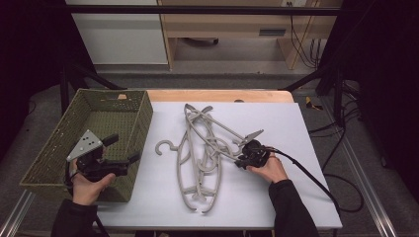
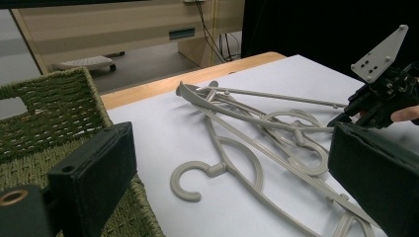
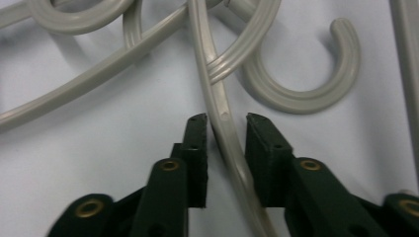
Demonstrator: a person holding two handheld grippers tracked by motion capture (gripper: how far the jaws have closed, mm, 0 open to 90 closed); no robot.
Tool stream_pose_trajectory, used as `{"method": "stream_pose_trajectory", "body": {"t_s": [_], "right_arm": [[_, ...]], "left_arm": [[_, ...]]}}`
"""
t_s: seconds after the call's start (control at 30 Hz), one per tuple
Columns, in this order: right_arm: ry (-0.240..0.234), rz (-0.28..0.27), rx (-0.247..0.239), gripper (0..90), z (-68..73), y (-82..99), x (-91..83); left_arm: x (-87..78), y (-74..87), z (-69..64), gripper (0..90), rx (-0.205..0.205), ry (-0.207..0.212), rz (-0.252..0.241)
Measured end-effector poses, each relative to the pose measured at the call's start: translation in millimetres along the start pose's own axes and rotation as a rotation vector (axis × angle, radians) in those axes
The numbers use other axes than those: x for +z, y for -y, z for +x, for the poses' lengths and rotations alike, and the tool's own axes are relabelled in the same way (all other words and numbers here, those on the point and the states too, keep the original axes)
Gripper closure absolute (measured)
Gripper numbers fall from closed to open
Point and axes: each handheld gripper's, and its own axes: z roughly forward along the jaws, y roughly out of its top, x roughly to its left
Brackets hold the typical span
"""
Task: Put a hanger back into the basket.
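Several grey plastic hangers (image 1: 202, 153) lie tangled in the middle of the white table top (image 1: 276, 123). My right gripper (image 1: 240, 160) is down at the pile's right side. In the right gripper view its jaws (image 3: 226, 118) straddle one thin hanger bar (image 3: 222, 123). The left pad is against the bar and a sliver of gap shows at the right pad. A hanger hook (image 3: 316, 94) curls just beyond. My left gripper (image 1: 123, 148) hangs open and empty above the near right corner of the green woven basket (image 1: 143, 113), facing the hangers (image 2: 267, 133) and the right gripper (image 2: 346, 116).
The basket (image 2: 49, 98) takes up the table's left side and looks empty inside. One hanger's hook (image 1: 165, 145) points toward it. A black cable (image 1: 316, 180) trails from the right gripper over the table's right edge. A wooden strip (image 1: 217, 95) runs along the far edge.
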Motion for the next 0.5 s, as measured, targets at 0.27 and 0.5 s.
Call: {"method": "stream_pose_trajectory", "body": {"t_s": [0.27, 0.5], "right_arm": [[-0.058, -0.008, -0.062, 77.0, -0.1, 1.7, -7.0], [-0.121, -0.097, -0.095, 80.4, 2.9, 1.1, -28.8]], "left_arm": [[-0.4, -0.2, -0.4, 4.5, 0.001, 0.003, -0.003], [-1.2, -0.6, -0.5, 4.7, 0.001, 0.003, -0.006]]}}
